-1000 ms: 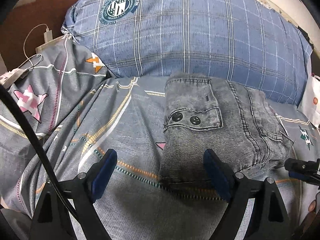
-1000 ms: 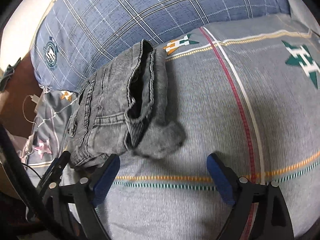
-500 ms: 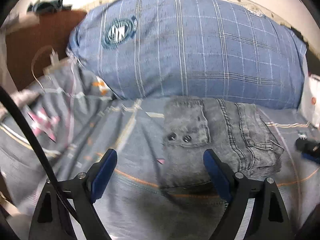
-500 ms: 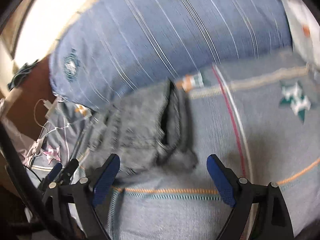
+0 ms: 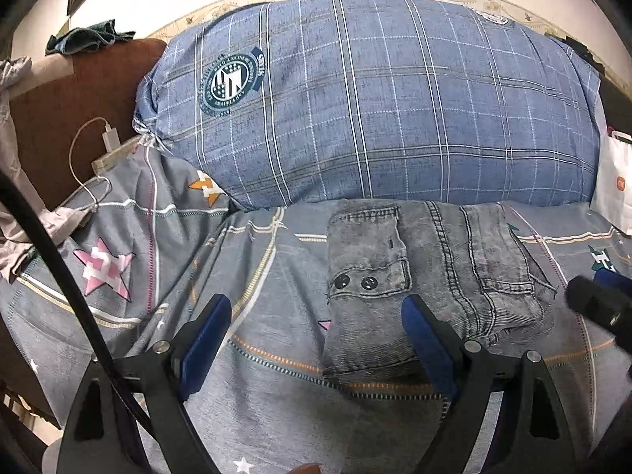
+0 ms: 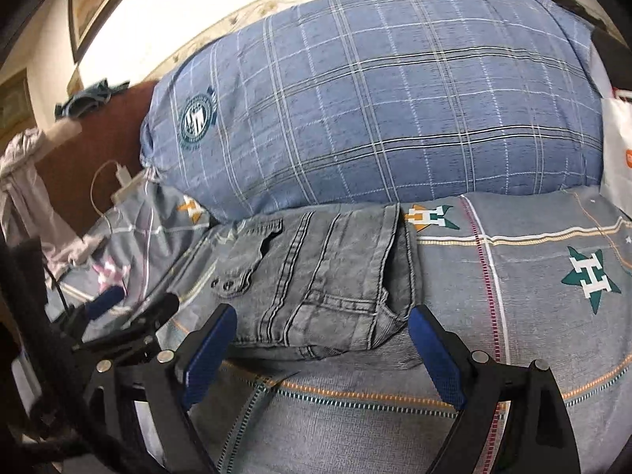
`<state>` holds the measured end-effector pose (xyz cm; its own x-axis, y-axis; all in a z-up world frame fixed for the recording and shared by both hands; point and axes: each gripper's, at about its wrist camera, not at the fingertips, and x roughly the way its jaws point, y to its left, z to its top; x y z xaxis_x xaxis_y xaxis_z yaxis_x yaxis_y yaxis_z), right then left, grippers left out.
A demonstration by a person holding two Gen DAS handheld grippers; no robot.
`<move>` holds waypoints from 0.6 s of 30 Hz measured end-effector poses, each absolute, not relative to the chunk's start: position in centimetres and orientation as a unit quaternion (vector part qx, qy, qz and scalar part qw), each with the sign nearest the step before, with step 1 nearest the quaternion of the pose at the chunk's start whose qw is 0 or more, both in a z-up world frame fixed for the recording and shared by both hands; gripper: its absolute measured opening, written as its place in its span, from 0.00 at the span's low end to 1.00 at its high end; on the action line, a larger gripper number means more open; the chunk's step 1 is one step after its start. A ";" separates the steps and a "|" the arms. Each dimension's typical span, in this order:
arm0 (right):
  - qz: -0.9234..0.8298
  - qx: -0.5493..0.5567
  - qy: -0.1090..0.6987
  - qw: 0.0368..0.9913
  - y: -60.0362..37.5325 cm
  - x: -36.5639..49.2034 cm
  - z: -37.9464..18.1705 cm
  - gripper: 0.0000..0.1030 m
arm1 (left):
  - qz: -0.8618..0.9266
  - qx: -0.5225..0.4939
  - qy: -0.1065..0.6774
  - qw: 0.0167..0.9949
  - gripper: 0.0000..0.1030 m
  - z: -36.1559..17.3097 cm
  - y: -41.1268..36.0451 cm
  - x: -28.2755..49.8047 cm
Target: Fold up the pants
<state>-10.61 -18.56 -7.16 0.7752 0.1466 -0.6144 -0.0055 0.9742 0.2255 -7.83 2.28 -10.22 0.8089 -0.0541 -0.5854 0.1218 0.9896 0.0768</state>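
Note:
Grey denim pants (image 5: 426, 276) lie folded into a compact bundle on the patterned grey bedsheet (image 5: 245, 387), right in front of a big blue plaid pillow (image 5: 375, 98). A flap pocket with two black snaps faces up. My left gripper (image 5: 316, 331) hovers open above the bundle's near left part, nothing between its blue pads. In the right wrist view the same pants (image 6: 324, 276) lie just beyond my right gripper (image 6: 322, 339), which is open and holds nothing. The left gripper's fingers (image 6: 106, 302) show at that view's left edge.
A brown headboard (image 5: 79, 91) with a white charger and cable (image 5: 106, 138) stands at the left. A white paper bag (image 5: 612, 189) leans at the right of the pillow. Pale clothing (image 6: 23, 181) hangs at the far left. Bare sheet (image 6: 533, 316) stretches to the pants' right.
Both grippers have lifted and drawn back from the folded pants, and the right one has rolled toward level. The pants lie unmoved.

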 end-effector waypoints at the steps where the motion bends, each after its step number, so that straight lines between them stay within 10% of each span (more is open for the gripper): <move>1: 0.041 0.100 0.335 0.936 -18.3 -10.6 -7.3 0.88 | -0.048 0.055 0.308 0.949 0.86 -10.3 2.2 -7.8; 18: 0.034 0.086 0.341 0.935 -17.9 -10.5 -7.6 0.88 | -0.042 0.054 0.317 0.946 0.86 -10.7 2.2 -7.5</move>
